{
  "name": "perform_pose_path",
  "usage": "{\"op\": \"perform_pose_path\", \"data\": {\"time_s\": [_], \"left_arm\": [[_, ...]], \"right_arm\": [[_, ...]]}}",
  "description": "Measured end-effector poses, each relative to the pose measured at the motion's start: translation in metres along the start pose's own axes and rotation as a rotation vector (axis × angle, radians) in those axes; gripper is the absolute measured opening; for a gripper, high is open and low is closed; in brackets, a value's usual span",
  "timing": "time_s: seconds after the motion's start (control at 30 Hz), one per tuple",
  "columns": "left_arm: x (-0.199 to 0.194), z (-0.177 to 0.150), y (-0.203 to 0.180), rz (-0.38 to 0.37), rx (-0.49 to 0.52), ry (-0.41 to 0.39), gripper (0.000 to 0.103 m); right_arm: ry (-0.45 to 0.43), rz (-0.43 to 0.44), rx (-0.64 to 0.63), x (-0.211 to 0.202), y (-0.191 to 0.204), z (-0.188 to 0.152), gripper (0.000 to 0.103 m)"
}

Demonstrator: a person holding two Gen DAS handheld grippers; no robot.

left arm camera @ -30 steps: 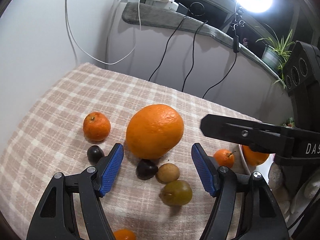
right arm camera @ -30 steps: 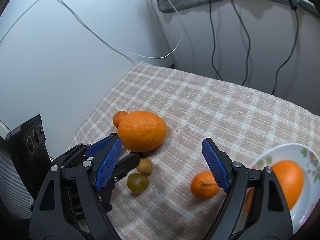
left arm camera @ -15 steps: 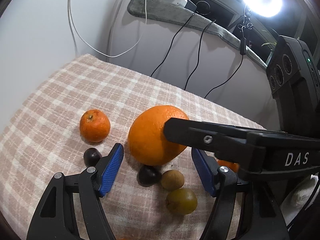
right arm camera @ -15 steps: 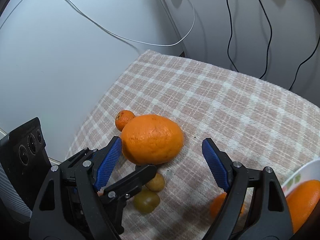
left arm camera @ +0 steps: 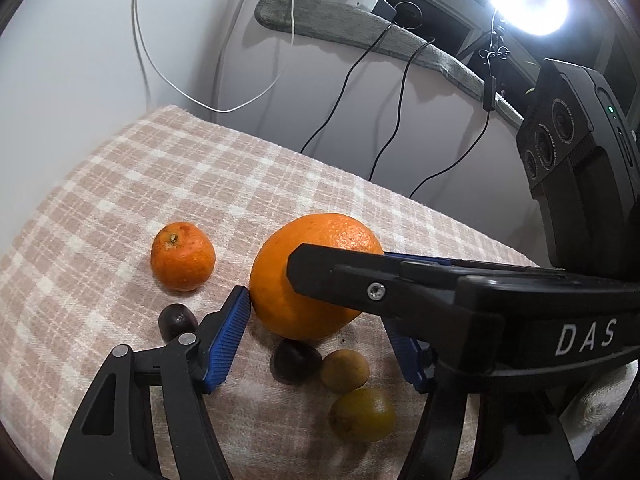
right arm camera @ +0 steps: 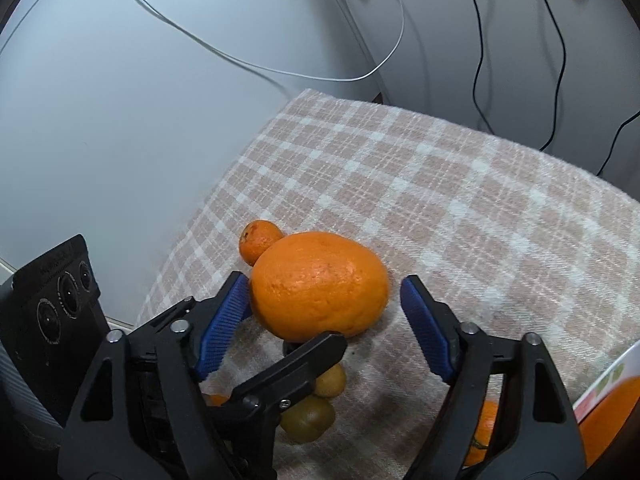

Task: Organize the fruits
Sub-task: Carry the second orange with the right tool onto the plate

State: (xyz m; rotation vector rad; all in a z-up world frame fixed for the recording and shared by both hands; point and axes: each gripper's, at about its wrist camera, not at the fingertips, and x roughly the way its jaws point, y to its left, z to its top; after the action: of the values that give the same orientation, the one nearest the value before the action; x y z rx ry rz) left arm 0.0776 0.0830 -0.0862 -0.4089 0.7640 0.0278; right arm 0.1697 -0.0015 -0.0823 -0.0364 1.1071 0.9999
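Right gripper [right arm camera: 325,312] wide open around large orange [right arm camera: 320,285], unclamped. Left gripper [left arm camera: 320,334] open at its 6 o'clock. Mandarin [left arm camera: 183,256] at 10 o'clock.

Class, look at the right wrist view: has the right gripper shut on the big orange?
No: the right gripper is open, its blue pads flanking the big orange, with a gap visible on one side.
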Motion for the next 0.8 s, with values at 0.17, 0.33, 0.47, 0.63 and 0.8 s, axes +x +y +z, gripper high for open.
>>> {"op": "perform_pose_path", "data": {"time_s": [0.17,0.33,0.47,0.63,0.8], "left_arm": [[-0.001,0.0,0.0,-0.004,-0.003,-0.003,0.066],[-0.002,-0.001,-0.001,-0.004,0.002,-0.007,0.065],[-0.005,-0.002,-0.003,-0.011,0.005,-0.011,0.065],[-0.01,-0.001,-0.01,-0.016,0.015,-0.027,0.064],[-0.021,0.0,-0.021,-0.026,0.035,-0.054,0.064]], "right_arm": [[0.003,-0.002,-0.003,0.002,0.002,0.0,0.076],[-0.006,-0.003,-0.007,0.001,0.003,0.0,0.075],[-0.016,-0.01,-0.013,-0.004,0.004,-0.002,0.075],[-0.035,-0.012,-0.014,-0.017,0.004,-0.007,0.075],[-0.075,-0.022,-0.027,-0.038,0.009,-0.011,0.075]]}}
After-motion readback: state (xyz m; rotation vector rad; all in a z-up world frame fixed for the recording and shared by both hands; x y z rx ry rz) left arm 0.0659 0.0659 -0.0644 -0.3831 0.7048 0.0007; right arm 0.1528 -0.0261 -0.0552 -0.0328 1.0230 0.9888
